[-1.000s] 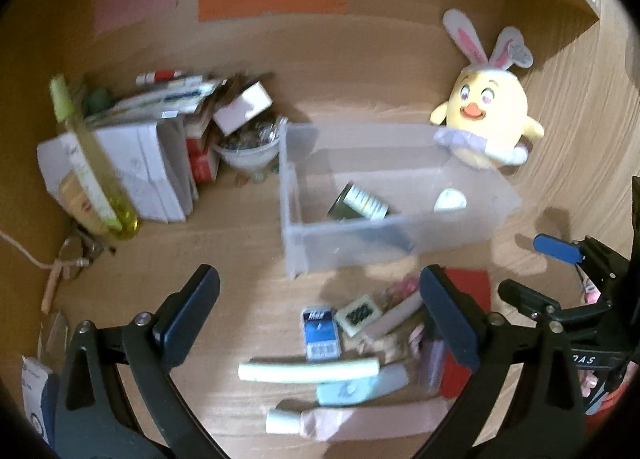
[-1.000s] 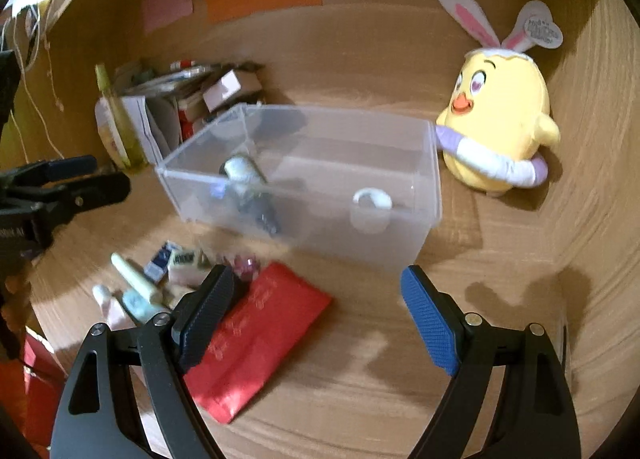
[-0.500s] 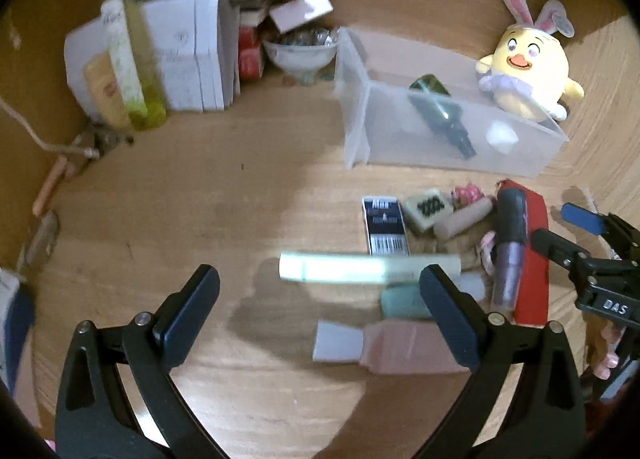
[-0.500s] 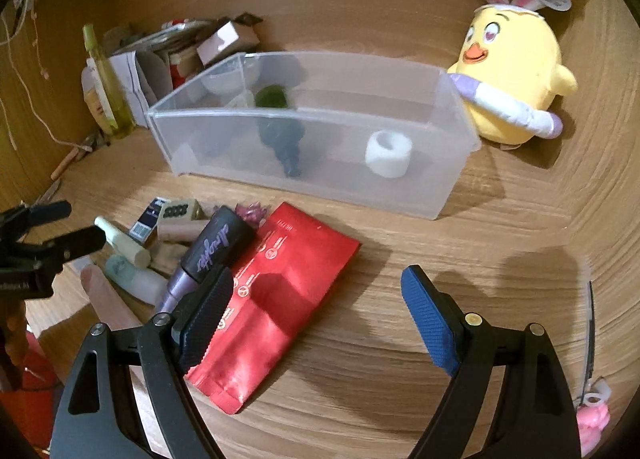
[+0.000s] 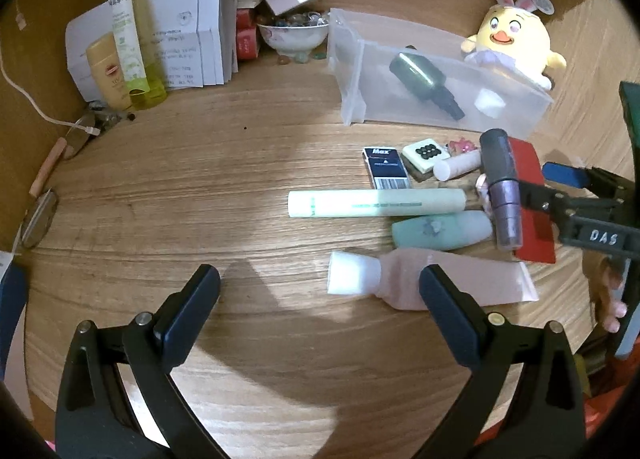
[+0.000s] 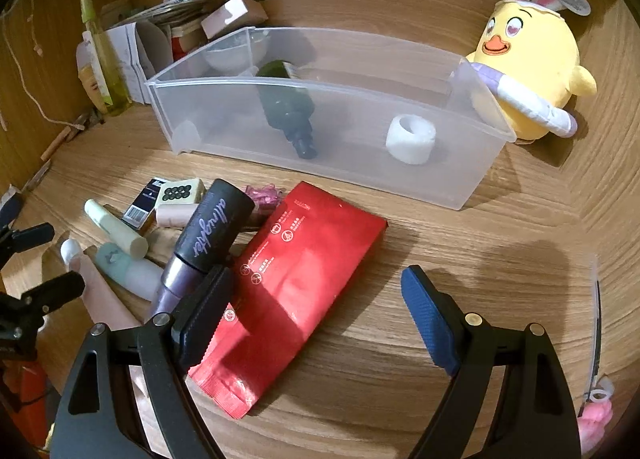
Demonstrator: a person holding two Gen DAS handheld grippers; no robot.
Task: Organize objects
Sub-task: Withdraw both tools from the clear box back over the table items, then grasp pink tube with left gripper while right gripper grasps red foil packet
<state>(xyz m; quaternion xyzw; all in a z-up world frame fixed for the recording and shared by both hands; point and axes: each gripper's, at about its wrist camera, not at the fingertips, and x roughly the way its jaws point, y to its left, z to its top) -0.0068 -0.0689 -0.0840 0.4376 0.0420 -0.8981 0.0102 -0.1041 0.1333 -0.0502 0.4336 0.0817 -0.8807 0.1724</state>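
Wooden desk [image 5: 200, 179], cluttered. Clear plastic bin [image 6: 460, 163] at far centre holds a dark green bottle [image 6: 286, 105] and a white tape roll [image 6: 410, 139]; yellow bunny-eared chick plush [image 6: 532, 71] touches its right end.

Changed: both claws have dropped and tilted down toward the loose pile near the bin, which now fills the near view where a second ago the bin and back wall did. Likely means the next pick is about to start, nothing grabbed yet.

Pile, big to small: red foil pouch [image 6: 296, 287], pink tube [image 5: 440, 283] with white cap, purple-black bottle [image 6: 204, 243] lying partly on the pouch, pale green tube [image 5: 376, 203], teal bottle [image 5: 440, 233], blue Max box [image 5: 386, 167].

Left gripper [image 5: 320, 319]: jaws apart, empty, pink tube's cap between them, untouched. Right gripper [image 6: 316, 319]: jaws apart, empty, over the pouch.
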